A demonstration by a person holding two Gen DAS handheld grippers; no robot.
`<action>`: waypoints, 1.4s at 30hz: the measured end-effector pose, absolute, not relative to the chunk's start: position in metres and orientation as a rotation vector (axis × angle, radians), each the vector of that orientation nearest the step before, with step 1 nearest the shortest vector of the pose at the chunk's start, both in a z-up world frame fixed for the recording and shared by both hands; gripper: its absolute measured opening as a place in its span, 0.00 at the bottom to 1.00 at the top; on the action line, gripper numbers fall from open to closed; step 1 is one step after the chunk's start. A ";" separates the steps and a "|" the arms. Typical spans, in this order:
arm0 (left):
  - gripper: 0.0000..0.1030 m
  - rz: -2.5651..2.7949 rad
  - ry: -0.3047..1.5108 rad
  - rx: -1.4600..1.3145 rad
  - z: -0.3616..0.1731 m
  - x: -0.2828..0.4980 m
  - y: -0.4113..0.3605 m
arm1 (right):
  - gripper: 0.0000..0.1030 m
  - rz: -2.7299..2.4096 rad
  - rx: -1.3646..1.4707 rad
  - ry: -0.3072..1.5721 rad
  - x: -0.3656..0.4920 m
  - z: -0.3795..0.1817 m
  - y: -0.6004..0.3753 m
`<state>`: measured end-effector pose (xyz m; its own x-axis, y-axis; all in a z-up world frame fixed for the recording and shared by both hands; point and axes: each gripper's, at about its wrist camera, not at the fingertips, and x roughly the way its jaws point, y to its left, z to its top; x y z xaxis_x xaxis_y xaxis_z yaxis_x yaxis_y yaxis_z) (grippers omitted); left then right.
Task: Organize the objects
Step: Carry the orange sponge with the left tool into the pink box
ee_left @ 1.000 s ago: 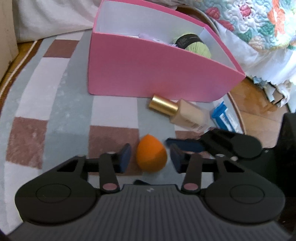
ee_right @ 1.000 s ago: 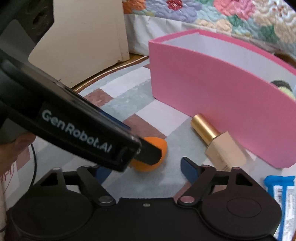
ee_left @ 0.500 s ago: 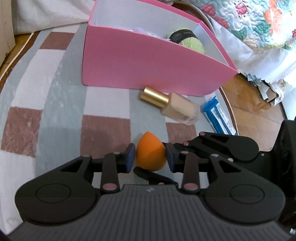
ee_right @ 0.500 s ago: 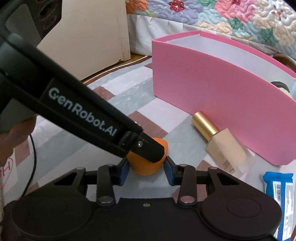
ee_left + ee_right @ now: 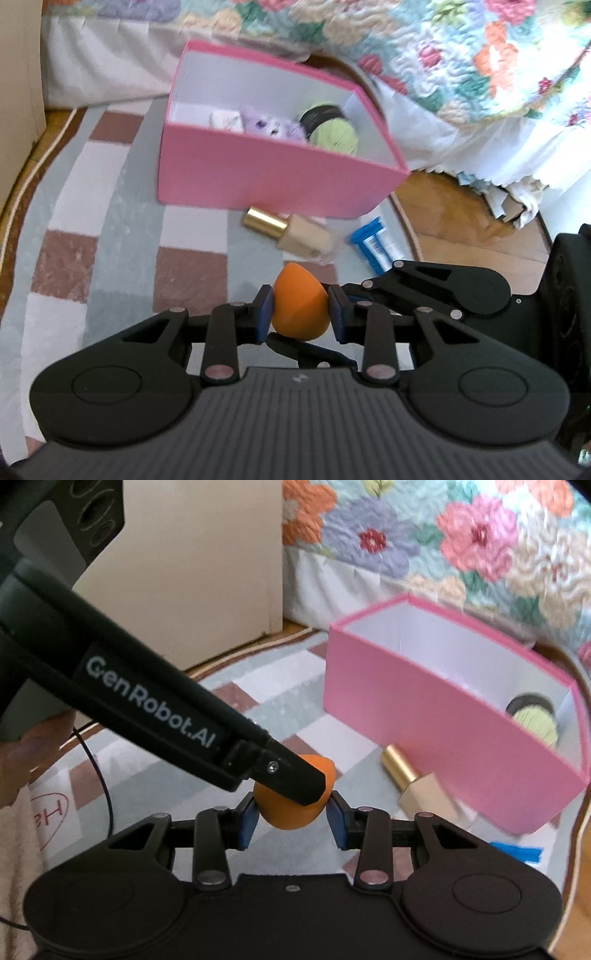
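Left wrist view. The left gripper point(image 5: 300, 314) had just been closing and stood nearly shut on the orange sponge point(image 5: 300, 311), both blue pads pressed to its sides, the sponge clear of the rug point(image 5: 110, 236). The right gripper point(image 5: 364, 297) reached in from the side onto the same sponge. The likely risk was the soft sponge squirming out if the two grips pulled apart or one let go unevenly (a judgement, not an observation). The pink box point(image 5: 273, 181) lay beyond the sponge; inside it sat a green yarn ball point(image 5: 334, 134), a purple item point(image 5: 267, 127) and a white item point(image 5: 226, 120). Before the box's near wall lay a gold-capped bottle point(image 5: 291, 232), and beside that a blue packet point(image 5: 371, 245); neither blocked a path over the rim.

Right wrist view. The right gripper point(image 5: 293, 818) was likewise nearly closed on the sponge point(image 5: 288, 812). The left gripper point(image 5: 291, 775) crossed above, hiding part of the sponge. The box point(image 5: 443, 723) stood beyond, the bottle point(image 5: 417, 790) against its near wall. Carrying too low could clip that wall.
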<state>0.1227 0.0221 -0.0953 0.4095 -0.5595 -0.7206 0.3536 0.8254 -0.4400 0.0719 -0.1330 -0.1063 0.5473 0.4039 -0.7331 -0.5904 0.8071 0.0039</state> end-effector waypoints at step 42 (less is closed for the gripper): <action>0.30 -0.463 1.041 -0.503 -0.095 0.371 -0.080 | 0.43 0.382 0.005 1.018 0.322 -0.101 -0.223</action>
